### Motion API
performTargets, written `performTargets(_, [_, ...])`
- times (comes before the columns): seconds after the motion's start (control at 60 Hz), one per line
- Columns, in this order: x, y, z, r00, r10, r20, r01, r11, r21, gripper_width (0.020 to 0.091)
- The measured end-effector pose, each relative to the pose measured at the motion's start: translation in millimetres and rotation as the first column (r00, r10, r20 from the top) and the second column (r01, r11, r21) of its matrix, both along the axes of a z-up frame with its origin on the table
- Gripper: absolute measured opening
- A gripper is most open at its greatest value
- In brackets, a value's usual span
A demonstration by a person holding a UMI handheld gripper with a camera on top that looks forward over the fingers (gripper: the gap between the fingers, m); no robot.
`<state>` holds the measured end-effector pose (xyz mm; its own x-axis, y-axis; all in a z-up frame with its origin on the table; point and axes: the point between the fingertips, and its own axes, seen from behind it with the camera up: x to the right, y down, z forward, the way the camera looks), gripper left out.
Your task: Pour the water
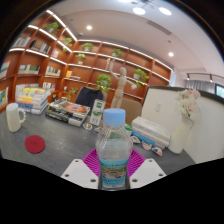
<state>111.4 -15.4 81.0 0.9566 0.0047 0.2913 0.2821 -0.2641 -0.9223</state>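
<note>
Gripper (113,172) fingers clamped on water bottle (114,150), mid-body, bottle upright between pads above table (60,150); thin plastic likely yields, slippery label, grip firm below shoulder, cap on

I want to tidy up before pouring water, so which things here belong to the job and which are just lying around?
For the job: bottle, held upright between the gripper fingers; white mug, possibly the target.

Lying about: red disc, vase of flowers, box, stacked items, shelves.
</note>
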Motion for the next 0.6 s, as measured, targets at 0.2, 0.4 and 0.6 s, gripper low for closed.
performTargets(0.2, [-95,14,12,0.918,0.142,0.371,-0.130,0.990,-0.056,0.0303])
performTargets(0.4, [-187,28,28,0.706,0.232,0.669,-0.217,0.970,-0.107,0.0301])
performTargets(0.6, [-258,38,53,0.381,0.201,0.902,-0.266,0.959,-0.101,0.0302])
